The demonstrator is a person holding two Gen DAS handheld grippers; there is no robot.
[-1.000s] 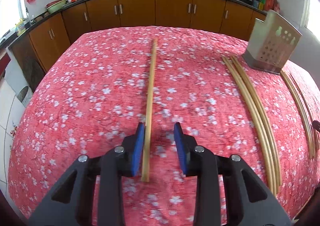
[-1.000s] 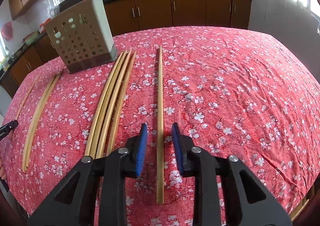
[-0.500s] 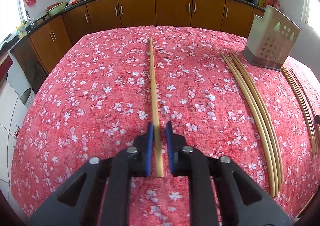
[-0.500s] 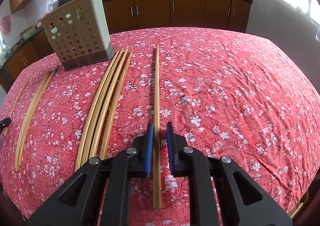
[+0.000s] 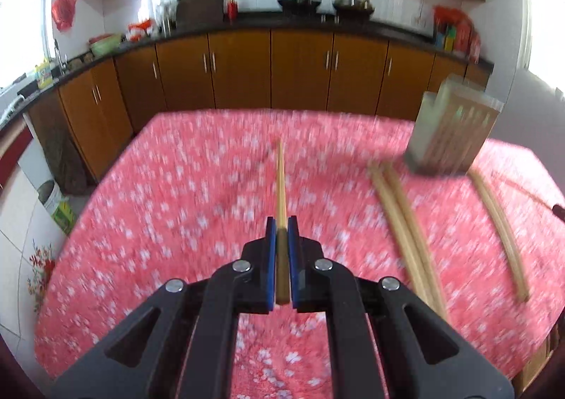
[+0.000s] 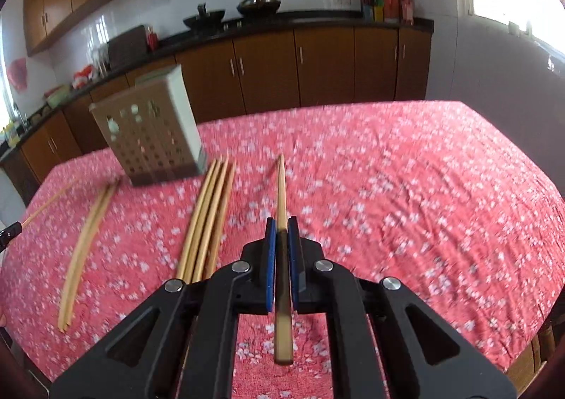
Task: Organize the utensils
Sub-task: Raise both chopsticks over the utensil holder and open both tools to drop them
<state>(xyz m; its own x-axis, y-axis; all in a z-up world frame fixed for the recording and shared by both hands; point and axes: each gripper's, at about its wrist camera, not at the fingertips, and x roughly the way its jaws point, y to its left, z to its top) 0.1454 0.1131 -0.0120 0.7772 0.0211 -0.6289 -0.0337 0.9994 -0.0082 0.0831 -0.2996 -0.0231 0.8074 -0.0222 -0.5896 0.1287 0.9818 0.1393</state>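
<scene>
The left hand-held gripper (image 5: 281, 226) is clenched on 1 chopstick (image 5: 280, 183), its blue pads (image 5: 270, 257) pressing both sides of the stick. The stick runs straight forward from the jaws, its thin tip raised over the red flowered cloth on the bench (image 5: 176, 208). To its right lie a bundle of chopsticks (image 5: 406, 233) and, farther right, a pair of chopsticks (image 5: 501, 233), both flat on the cloth. A perforated holder (image 5: 448, 134) stands upright at the far right of the bench, close beyond the far ends of both.

The right hand-held gripper (image 6: 281, 226) likewise grasps a second chopstick (image 6: 281, 187) between its blue pads, with the thick end sticking out behind the jaws toward the camera and the tip pointing forward above the cloth. Here the bundle lies just left of the held stick, the pair well to the left, and the holder stands upright on the far left part of the bench. Both views are blurred.
</scene>
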